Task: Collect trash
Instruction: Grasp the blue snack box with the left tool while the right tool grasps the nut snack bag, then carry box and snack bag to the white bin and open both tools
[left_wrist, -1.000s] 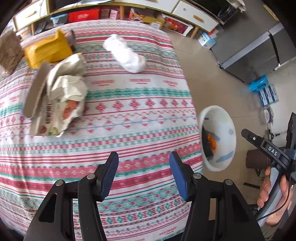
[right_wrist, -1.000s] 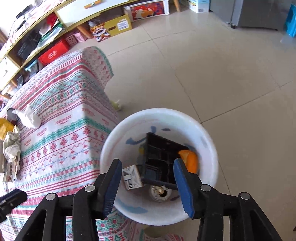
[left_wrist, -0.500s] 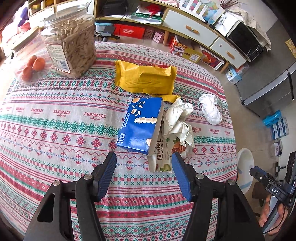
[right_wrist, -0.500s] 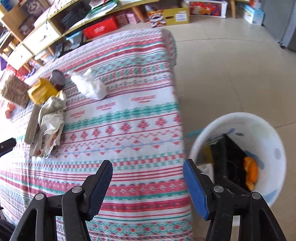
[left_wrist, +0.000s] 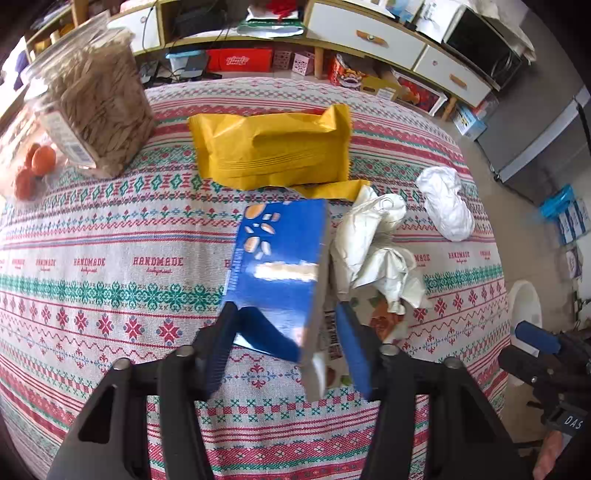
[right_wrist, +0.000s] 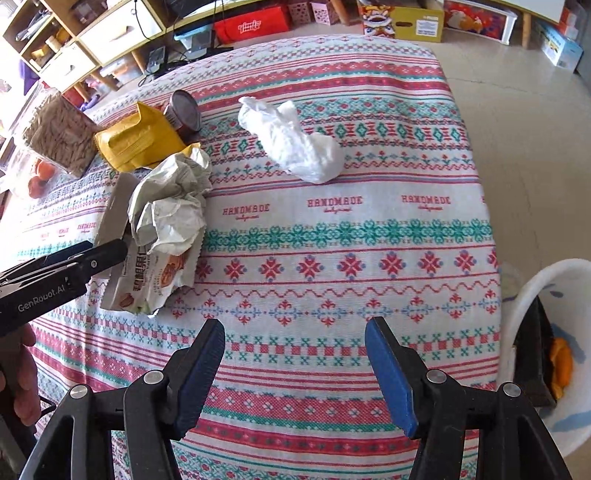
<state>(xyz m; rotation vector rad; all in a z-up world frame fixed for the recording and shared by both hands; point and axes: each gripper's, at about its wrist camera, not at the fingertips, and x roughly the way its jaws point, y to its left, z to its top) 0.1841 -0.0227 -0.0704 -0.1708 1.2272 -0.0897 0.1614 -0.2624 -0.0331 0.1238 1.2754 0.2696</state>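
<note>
- my left gripper (left_wrist: 286, 343) has its jaws spread around the near end of the blue box (left_wrist: 280, 266); the box sits between the blue pads, and i cannot tell whether they are touching its sides.
- the blue box lies on the patterned tablecloth (left_wrist: 110, 266), its right edge against a crumpled white wrapper (left_wrist: 373, 247) that rests on a printed snack packet (left_wrist: 373, 321).
- behind the box lies a yellow packet (left_wrist: 273, 147), and further right a wad of white tissue (left_wrist: 447, 203) sits apart from the pile.
- a clear jar of seeds (left_wrist: 92, 99) stands at the far left of the table, with orange fruit (left_wrist: 37, 166) just beside it.
- my right gripper (right_wrist: 295, 373) hovers wide open over the near part of the cloth, nothing between its fingers.
- from the right wrist view the tissue wad (right_wrist: 295, 144) lies well ahead of the open jaws, and a dark can (right_wrist: 184, 114) stands behind the yellow packet (right_wrist: 136, 140).
- the white trash bin (right_wrist: 569, 369) stands on the floor just off the table's right edge, with a dark tray and orange peel inside.
</note>
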